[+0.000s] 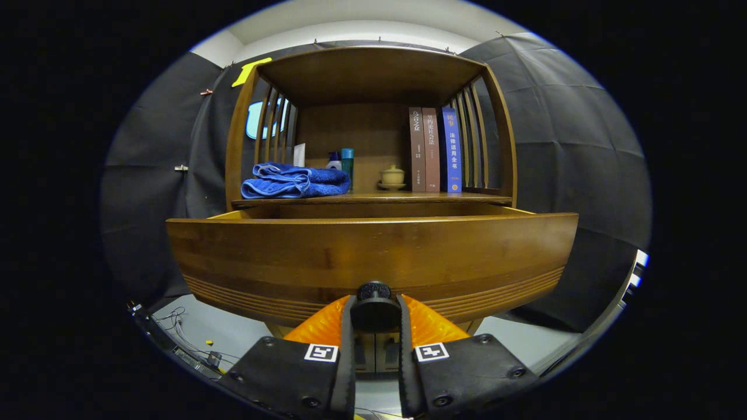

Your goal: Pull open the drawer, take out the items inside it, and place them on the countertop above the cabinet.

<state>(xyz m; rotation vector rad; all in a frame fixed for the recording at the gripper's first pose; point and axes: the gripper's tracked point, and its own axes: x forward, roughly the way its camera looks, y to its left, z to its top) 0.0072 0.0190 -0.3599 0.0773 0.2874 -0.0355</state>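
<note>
Booth cabinet's drawer (373,256) stands open, gripper (374,312) clamping its knob (374,291).

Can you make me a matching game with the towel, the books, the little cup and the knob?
Things:
1. blue towel
2. books
3. lidded cup
4. drawer knob

Places:
A. standing upright against the shelf's slatted side
B. between the claw's two fingers
C. folded near the shelf's front edge, in front of the bottles
D. on a saucer, between the bottles and the books

Pairs: 1-C, 2-A, 3-D, 4-B
</note>
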